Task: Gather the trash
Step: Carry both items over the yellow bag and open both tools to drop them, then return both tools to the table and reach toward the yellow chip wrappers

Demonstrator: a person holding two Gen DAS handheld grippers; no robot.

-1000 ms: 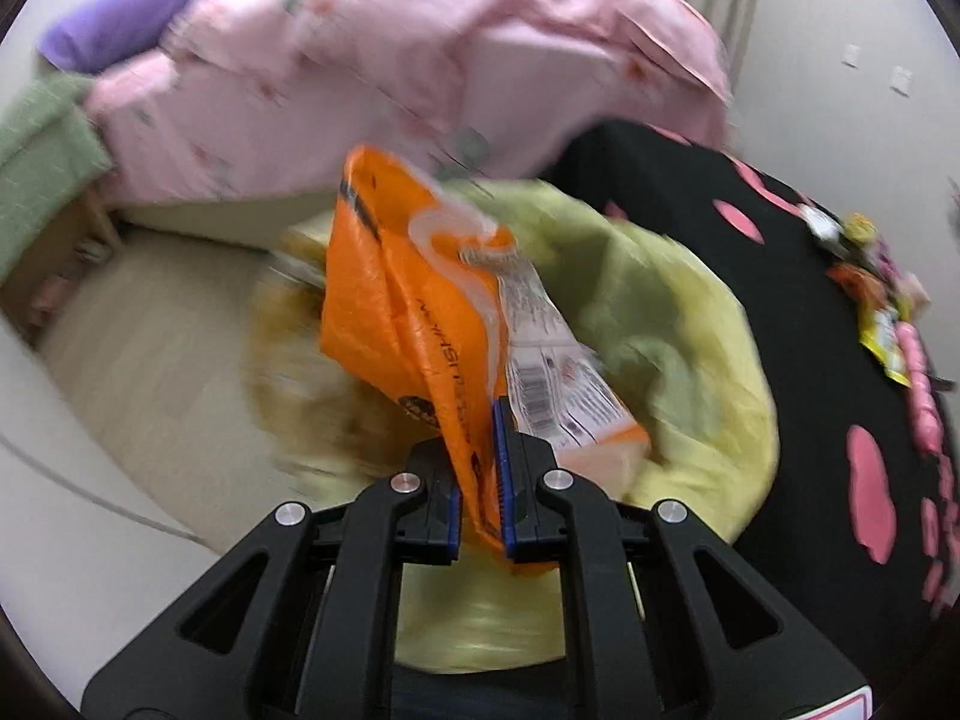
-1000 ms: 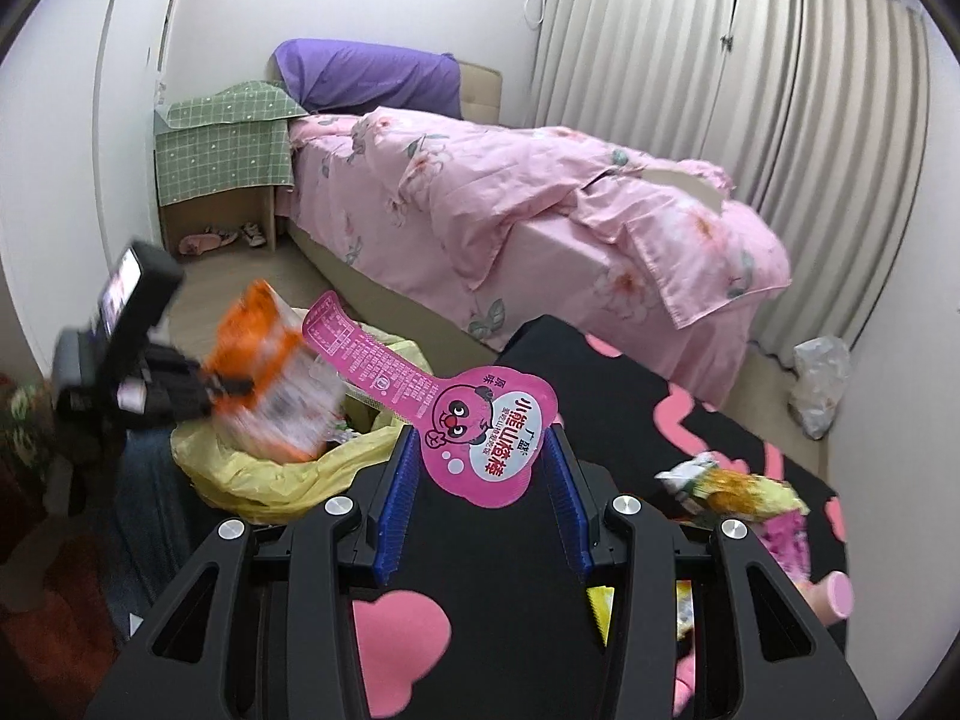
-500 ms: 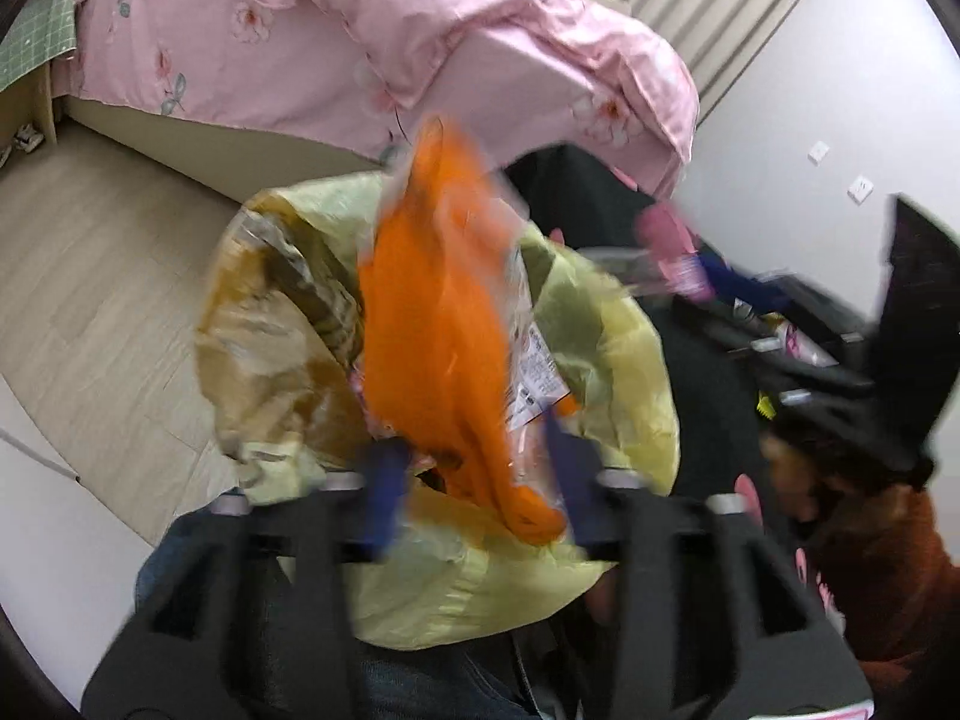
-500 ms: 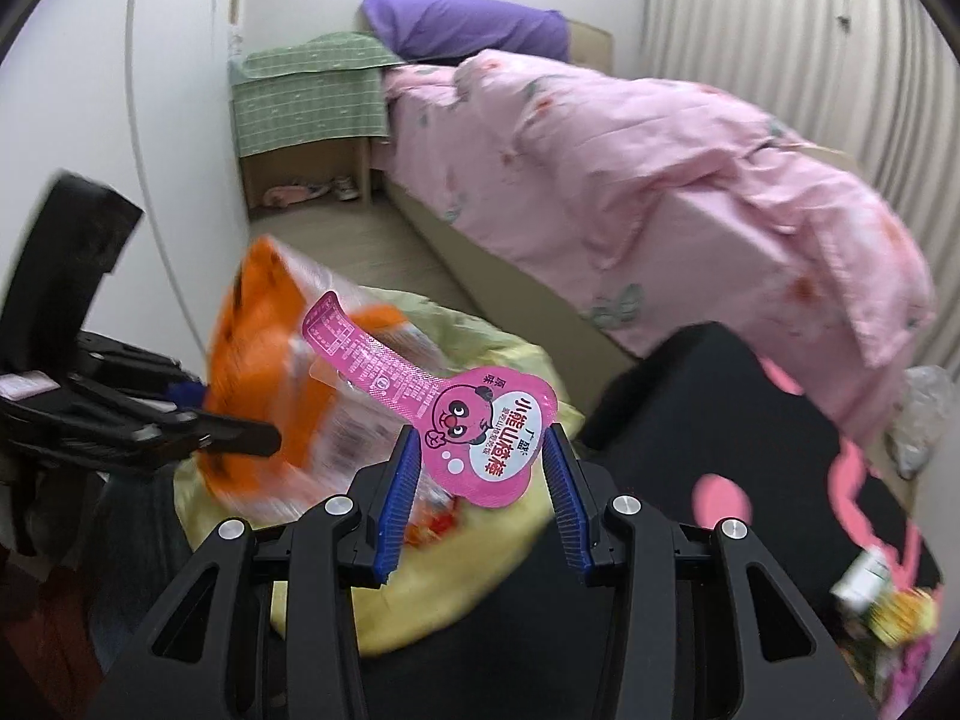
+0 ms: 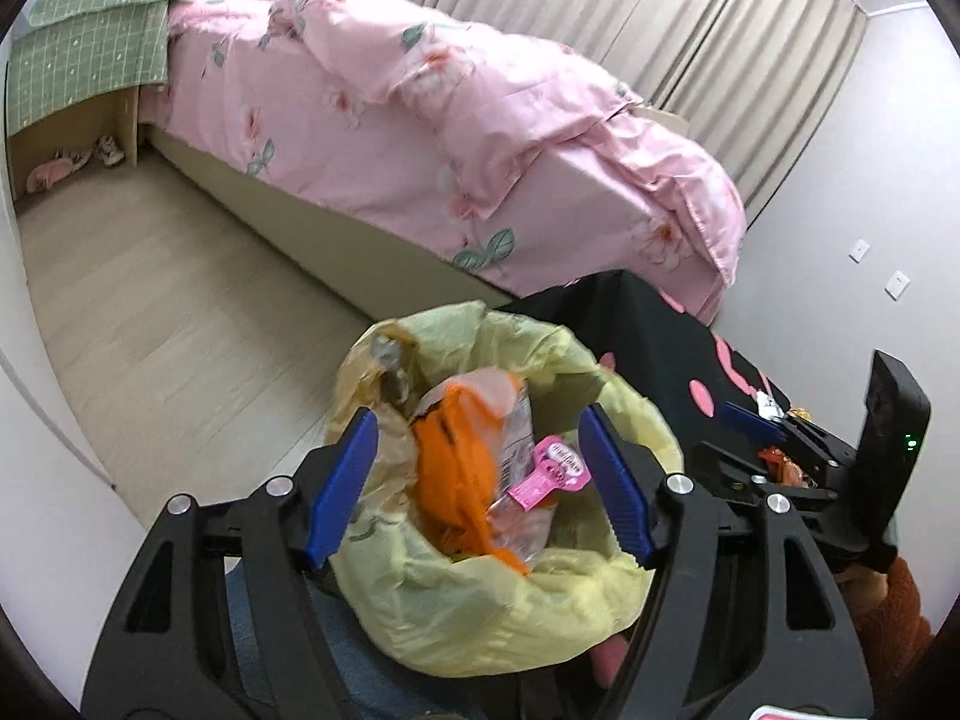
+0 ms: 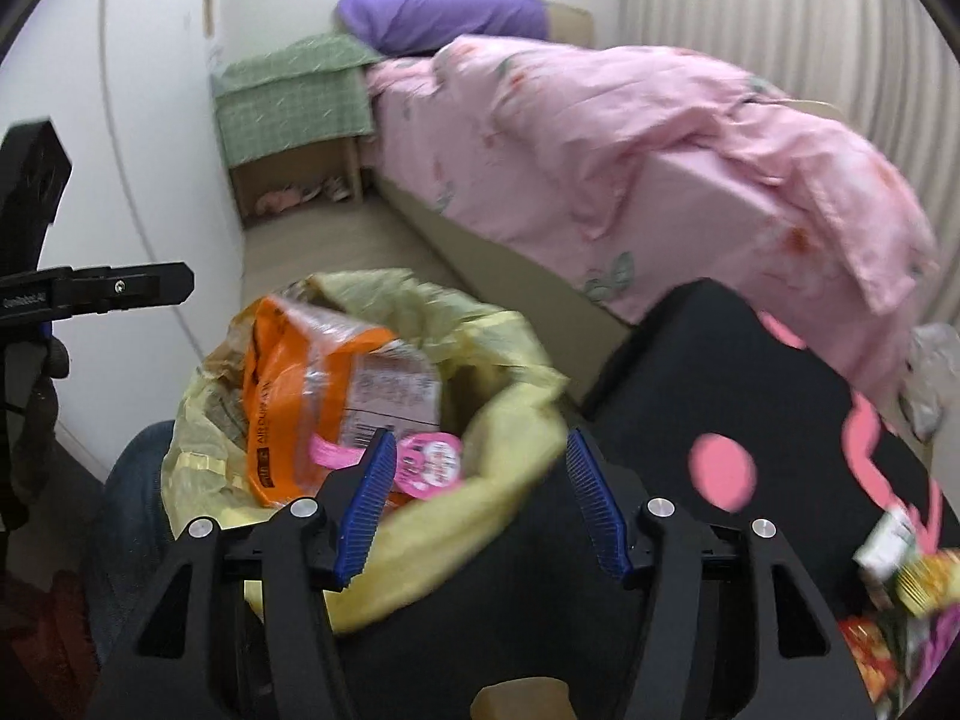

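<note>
Both claws hang over the yellow bag. The left claw is spreading, nothing between its pads. The right claw is spreading too, gripping nothing. The orange wrapper and pink wrapper lie inside the bag. More trash sits on the bench at 4 o'clock.

The left gripper hangs over the yellow trash bag, jaws opening and empty; an orange wrapper and pink packet lie inside.
</note>
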